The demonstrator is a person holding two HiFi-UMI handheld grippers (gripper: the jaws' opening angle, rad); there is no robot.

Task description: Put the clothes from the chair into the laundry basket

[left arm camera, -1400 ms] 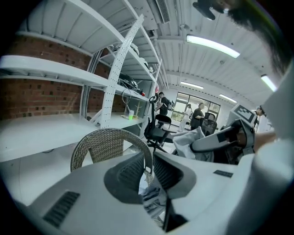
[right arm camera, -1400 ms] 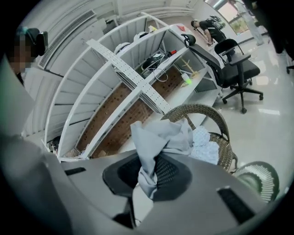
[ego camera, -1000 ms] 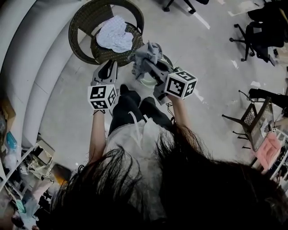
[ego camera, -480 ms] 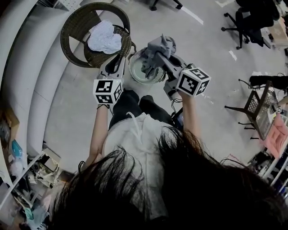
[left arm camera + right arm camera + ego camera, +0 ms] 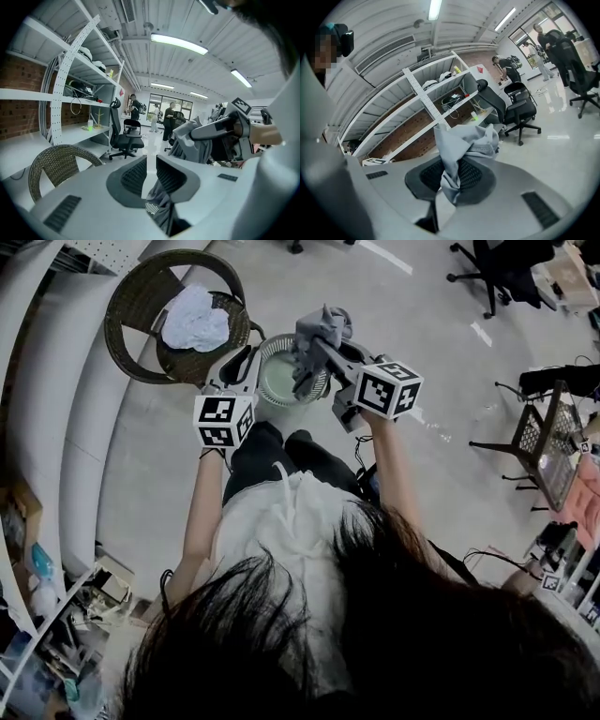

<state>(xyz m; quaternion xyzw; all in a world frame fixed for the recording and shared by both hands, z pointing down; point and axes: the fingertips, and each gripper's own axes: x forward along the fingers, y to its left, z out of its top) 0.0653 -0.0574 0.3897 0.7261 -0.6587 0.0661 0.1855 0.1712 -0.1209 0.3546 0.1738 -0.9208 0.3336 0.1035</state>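
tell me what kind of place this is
Probably an open office or lab workspace: rolling office chairs on a glossy floor, tall metal shelving against a brick wall, and strip lights overhead.

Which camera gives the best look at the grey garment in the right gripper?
The right gripper view: the grey garment fills its centre, pinched between the right gripper's fingers. The head view shows it small, bunched near the laundry basket. The left gripper view shows it from the side, draping.
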